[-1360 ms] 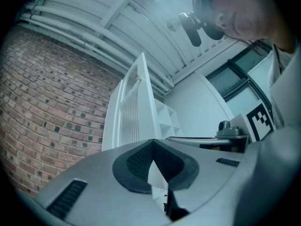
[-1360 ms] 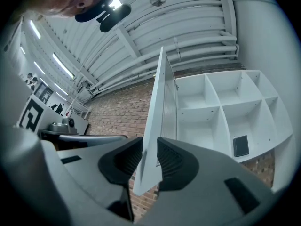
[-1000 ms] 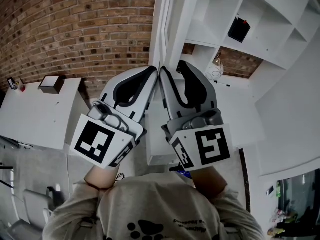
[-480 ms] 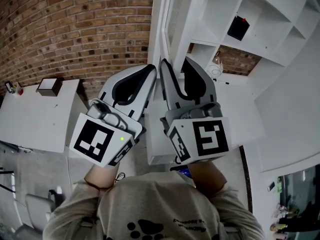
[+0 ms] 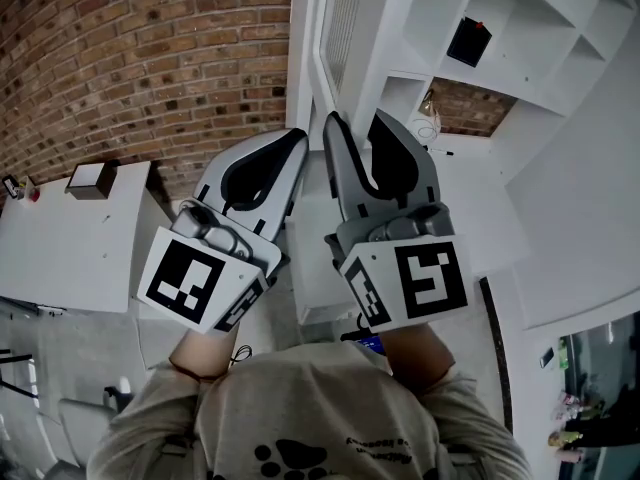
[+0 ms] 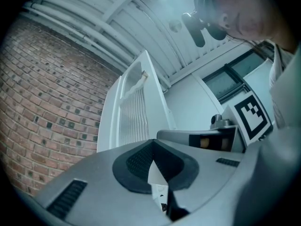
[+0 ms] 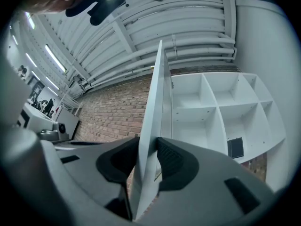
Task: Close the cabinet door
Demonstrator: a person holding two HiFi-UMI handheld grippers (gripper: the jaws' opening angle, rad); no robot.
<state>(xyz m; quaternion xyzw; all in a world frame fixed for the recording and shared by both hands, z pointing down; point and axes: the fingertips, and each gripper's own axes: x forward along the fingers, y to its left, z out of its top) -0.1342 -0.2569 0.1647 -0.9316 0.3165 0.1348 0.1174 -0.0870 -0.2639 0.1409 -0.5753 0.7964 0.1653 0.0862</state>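
Left gripper [image 6: 153,145] fills the near field: jaw tips meet, and a white wedge shows in the gap below them. Beyond it stands a white slatted cabinet door [image 6: 134,108], upright. Brick wall [image 6: 51,93] at left. Ribbed ceiling [image 6: 117,18] overhead.

The cabinet door [image 5: 345,13] is smooth and painted white, with thin ridged slats in its panel. The brick wall [image 5: 150,58] is rough, dull and red-brown. The left gripper [image 5: 297,140] is smooth grey plastic with a soft shine. Its pads [image 6: 136,161] are black and matt, with tiny bumps all over. Its marker cube [image 5: 195,283] has flat, matt black and white squares. The shelves [image 5: 520,28] are smooth and white. The person's shirt [image 5: 310,418] is soft grey cloth.
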